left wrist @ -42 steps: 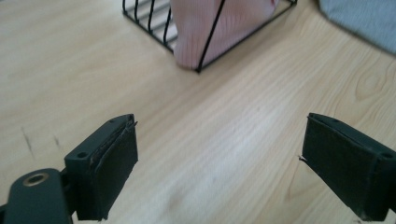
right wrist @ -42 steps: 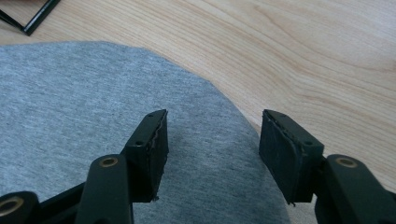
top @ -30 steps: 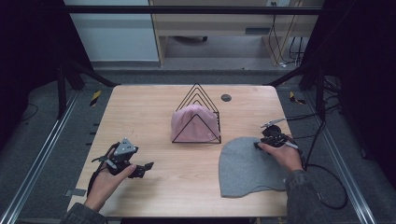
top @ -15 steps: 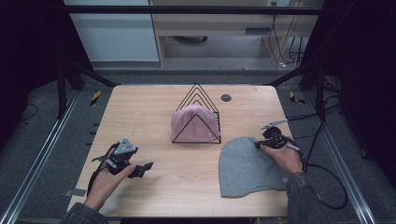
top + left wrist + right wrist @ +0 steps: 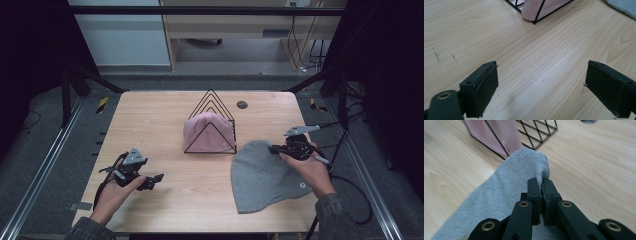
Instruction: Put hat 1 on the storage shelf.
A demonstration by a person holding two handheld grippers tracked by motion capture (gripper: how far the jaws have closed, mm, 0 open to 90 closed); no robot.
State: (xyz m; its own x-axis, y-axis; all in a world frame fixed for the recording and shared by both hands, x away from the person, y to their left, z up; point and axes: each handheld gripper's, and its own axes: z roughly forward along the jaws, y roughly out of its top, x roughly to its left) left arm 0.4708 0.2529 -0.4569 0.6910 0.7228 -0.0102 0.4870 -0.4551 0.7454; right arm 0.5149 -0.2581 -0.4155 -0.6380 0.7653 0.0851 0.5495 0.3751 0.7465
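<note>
Right fingers (image 5: pixel 541 185): pinching the grey beanie (image 5: pixel 265 175) near the bench's (image 5: pixel 165 115) right edge, crown toward the far edge. Left fingers (image 5: pixel 541 85): spread, empty. Adjacent: wire rack (image 5: pixel 212 102), pink beanie (image 5: pixel 207 131).

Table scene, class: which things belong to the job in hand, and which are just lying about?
In the job:
- grey beanie, its top pinched
- right gripper, shut on it
- wire rack
- pink beanie already inside the rack

Lying about:
- left gripper, open over bare table
- small dark disc
</note>
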